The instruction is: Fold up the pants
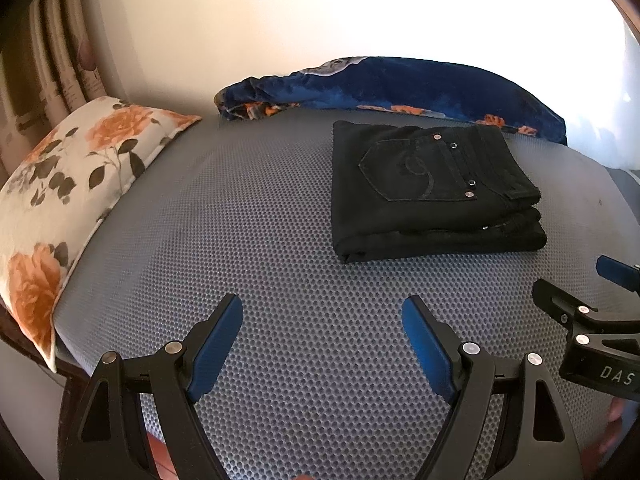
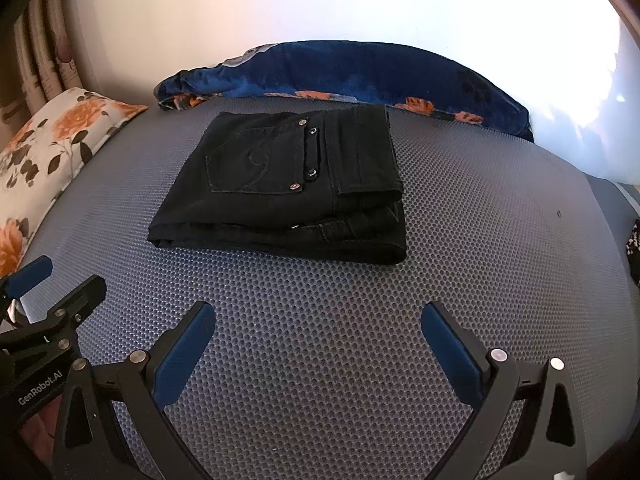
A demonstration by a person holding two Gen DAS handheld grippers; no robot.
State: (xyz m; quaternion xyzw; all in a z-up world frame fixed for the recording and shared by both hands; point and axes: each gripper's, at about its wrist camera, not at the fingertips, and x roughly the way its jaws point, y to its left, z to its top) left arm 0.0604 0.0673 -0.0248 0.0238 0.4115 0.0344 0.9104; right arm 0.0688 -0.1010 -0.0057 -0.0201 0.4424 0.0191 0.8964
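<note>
Black pants (image 1: 432, 196) lie folded into a compact stack on the grey dotted mat (image 1: 248, 240), back pocket up. In the right wrist view the pants (image 2: 288, 188) sit ahead of centre. My left gripper (image 1: 322, 312) is open and empty, held above the mat in front and to the left of the pants. My right gripper (image 2: 318, 318) is open and empty, in front of the pants. Each gripper shows at the edge of the other's view: the right one (image 1: 580, 280), the left one (image 2: 60, 276).
A floral white and orange pillow (image 1: 68, 184) lies along the mat's left edge. A blue floral blanket (image 1: 392, 88) is bunched along the back by the wall. A dark patterned item (image 2: 634, 252) shows at the right edge.
</note>
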